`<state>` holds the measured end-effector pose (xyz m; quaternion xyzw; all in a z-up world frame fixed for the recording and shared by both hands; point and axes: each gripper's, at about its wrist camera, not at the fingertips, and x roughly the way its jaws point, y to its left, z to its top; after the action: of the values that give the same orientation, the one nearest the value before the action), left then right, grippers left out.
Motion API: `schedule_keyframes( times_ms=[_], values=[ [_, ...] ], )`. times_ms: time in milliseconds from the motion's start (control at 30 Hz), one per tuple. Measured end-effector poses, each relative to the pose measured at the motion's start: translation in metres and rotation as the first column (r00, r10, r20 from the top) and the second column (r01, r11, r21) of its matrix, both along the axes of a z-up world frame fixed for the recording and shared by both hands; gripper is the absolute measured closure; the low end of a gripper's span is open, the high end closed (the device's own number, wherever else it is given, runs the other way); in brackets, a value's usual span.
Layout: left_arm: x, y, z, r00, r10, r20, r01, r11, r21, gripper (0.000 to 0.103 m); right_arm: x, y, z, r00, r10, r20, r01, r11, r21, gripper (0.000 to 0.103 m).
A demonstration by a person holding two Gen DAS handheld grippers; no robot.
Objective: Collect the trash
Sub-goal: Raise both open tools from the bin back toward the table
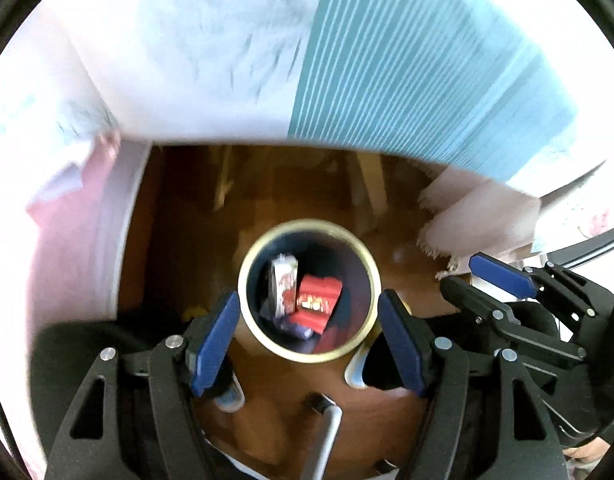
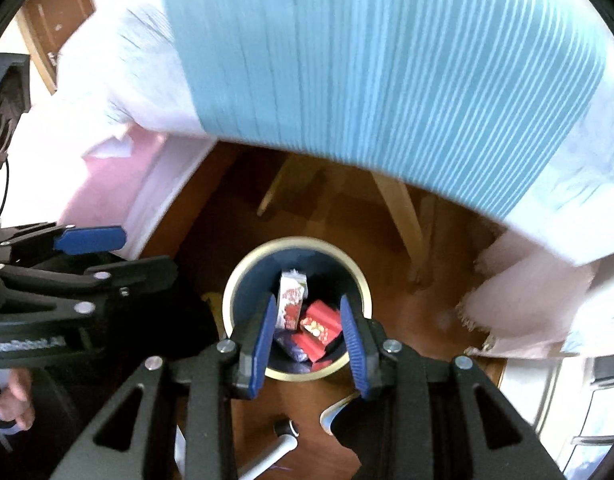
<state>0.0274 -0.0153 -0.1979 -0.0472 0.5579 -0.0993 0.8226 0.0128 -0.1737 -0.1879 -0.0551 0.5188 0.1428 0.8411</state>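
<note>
Now both grippers hang empty above the trash bin (image 1: pixel 365 268): the left gripper (image 1: pixel 307 336) has its jaws wide apart, the right gripper (image 2: pixel 307 330) has them narrower, with nothing between. Directly below both, on the wooden floor (image 2: pixel 439 300), the bin holds a red wrapper (image 1: pixel 317 300) and a white carton (image 2: pixel 291 300). Further trash probably lies on the table above, under the striped cloth (image 2: pixel 387 60), but blur hides it.

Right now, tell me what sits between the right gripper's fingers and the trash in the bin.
Nothing. In the right wrist view the right gripper hangs open above the bin, with only air down to the red wrapper and white carton.
</note>
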Motion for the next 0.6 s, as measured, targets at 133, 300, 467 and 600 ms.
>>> schedule_keyframes(
  times_ms=[133, 300, 467, 600],
  values=[
    [-0.008, 0.001, 0.041, 0.995, -0.021, 0.098, 0.019, 1.000, 0.021, 0.033, -0.009, 0.008, 0.039, 0.997, 0.024, 0.076, -0.026, 0.999, 0.019, 0.069],
    [-0.015, 0.002, 0.099, 0.972, -0.048, 0.228, 0.036, 0.998, 0.056, 0.032, -0.014, 0.015, 0.085, 0.985, 0.029, 0.172, -0.035, 0.999, 0.031, 0.069],
    [-0.012, 0.007, 0.149, 0.942, -0.051, 0.331, 0.025, 0.996, 0.080, 0.025, -0.016, 0.013, 0.131, 0.965, 0.045, 0.259, -0.061, 0.997, 0.054, 0.069],
    [0.000, 0.010, 0.176, 0.936, -0.054, 0.348, 0.024, 0.996, 0.090, 0.025, -0.009, 0.013, 0.166, 0.953, 0.056, 0.298, -0.080, 0.994, 0.069, 0.069]
  ],
)
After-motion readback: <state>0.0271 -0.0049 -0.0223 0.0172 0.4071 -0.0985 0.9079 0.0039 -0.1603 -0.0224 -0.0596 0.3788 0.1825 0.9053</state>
